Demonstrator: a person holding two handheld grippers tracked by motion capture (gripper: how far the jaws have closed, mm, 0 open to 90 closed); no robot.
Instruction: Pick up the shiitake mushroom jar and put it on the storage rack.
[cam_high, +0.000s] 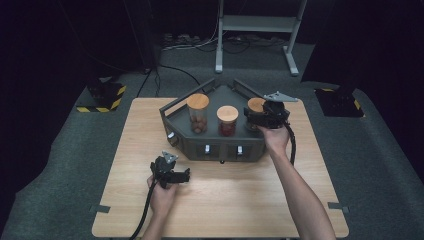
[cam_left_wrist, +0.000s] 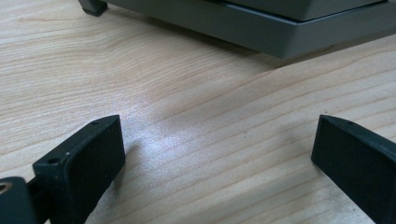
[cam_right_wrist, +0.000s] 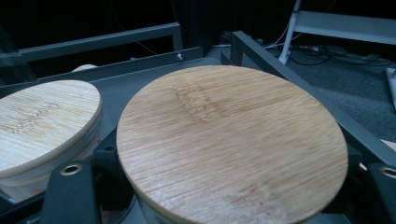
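Note:
A grey angular rack (cam_high: 220, 147) in the middle of the wooden table holds three glass jars with round wooden lids: a tall left jar (cam_high: 198, 112), a middle jar (cam_high: 227, 120) and a right jar (cam_high: 256, 104). My right gripper (cam_high: 267, 116) is at the right jar, which stands in the rack. Its jaws hug that jar's sides under the lid (cam_right_wrist: 233, 140), and the lid hides the contact. The middle jar's lid (cam_right_wrist: 44, 121) lies beside it. My left gripper (cam_high: 186, 175) rests low over the bare tabletop in front of the rack, open (cam_left_wrist: 215, 149) with nothing between its fingers.
The rack's front wall (cam_left_wrist: 261, 28) stands just beyond the left gripper. Bare wood (cam_high: 235, 205) runs along the table's front half. Behind the table stand a white metal frame (cam_high: 255, 25), floor cables and striped floor markers (cam_high: 102, 100).

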